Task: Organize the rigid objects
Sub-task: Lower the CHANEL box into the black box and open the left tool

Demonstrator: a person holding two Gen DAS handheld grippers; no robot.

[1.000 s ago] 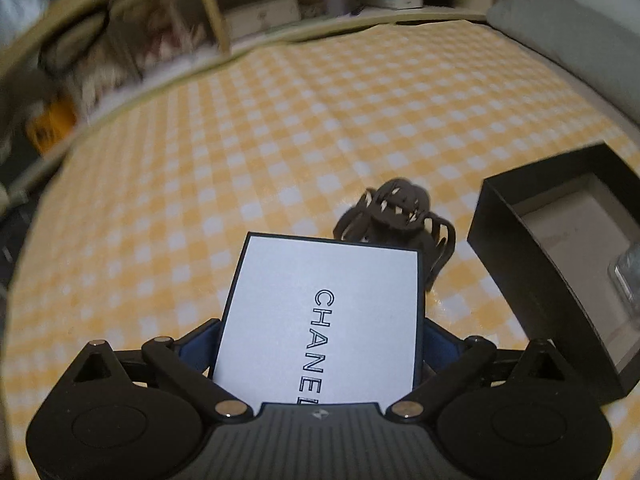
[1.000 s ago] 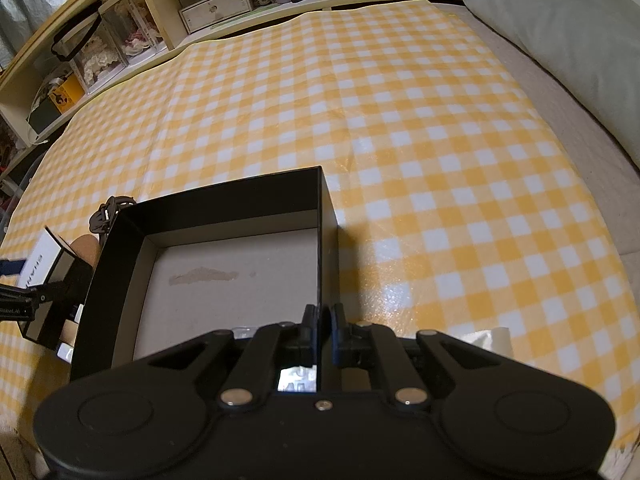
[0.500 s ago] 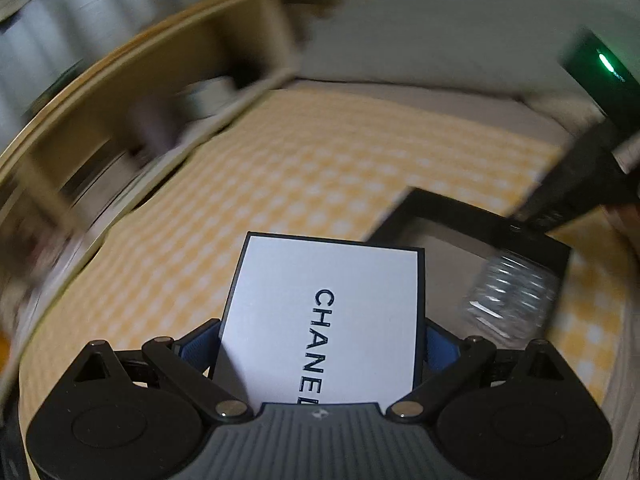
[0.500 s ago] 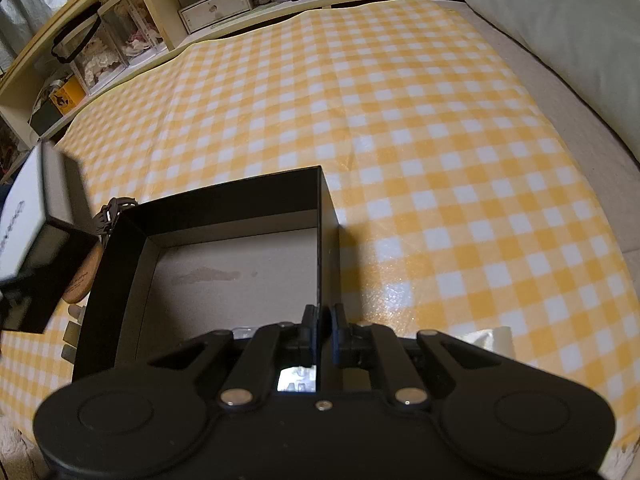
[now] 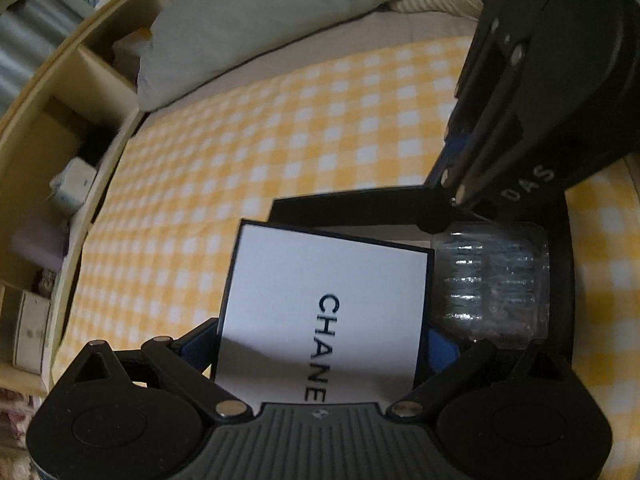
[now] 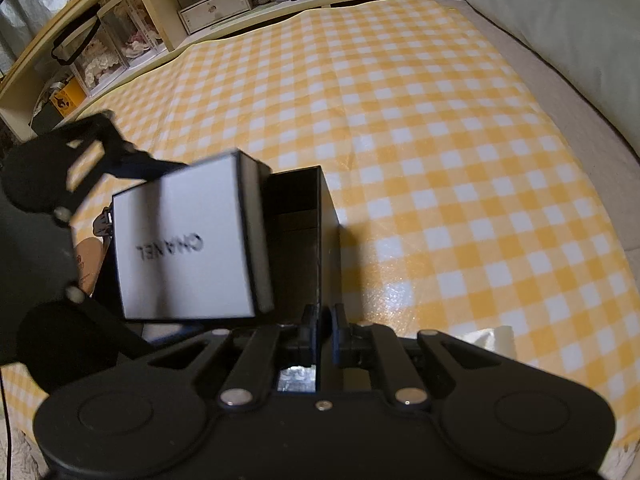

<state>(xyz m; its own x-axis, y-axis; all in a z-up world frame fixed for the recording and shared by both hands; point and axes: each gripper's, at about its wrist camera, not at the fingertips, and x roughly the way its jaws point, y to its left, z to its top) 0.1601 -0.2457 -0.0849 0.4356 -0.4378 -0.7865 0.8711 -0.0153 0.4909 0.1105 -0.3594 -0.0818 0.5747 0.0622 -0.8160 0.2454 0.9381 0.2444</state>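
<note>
The left gripper (image 5: pixel 320 360) is clamped on a white Chanel box (image 5: pixel 326 304), its blue-padded fingers (image 5: pixel 440 350) pressing the box's two opposite side faces near the end closest to the camera. The box juts out ahead of the fingers, tilted, hanging over the open black box (image 6: pixel 304 216) and not yet inside it. It looks like stiff card with smooth, slightly glossy faces: probably light, rigid enough to take a firm side squeeze, though the finish could let it slip if the clamp eases. Holding it by the flat sides, as now, seems the sound place; a hold on corners or on the lid seam would risk popping it apart.

The right gripper (image 6: pixel 322 320) is closed on the near wall of the black box, one finger inside and one outside, pinning the box in place on the yellow checked cloth (image 6: pixel 440 160). That wall is thin card and likely flexes, so the pinch serves as a steady, not a lift.

Just to the right of the white box, inside the black box, lies a clear ridged plastic container (image 5: pixel 492 280); it looks thin and crushable. The free floor is to its left, directly below the left gripper's load. A dark claw hair clip (image 6: pixel 102 222) lies outside, beyond the left gripper.
</note>
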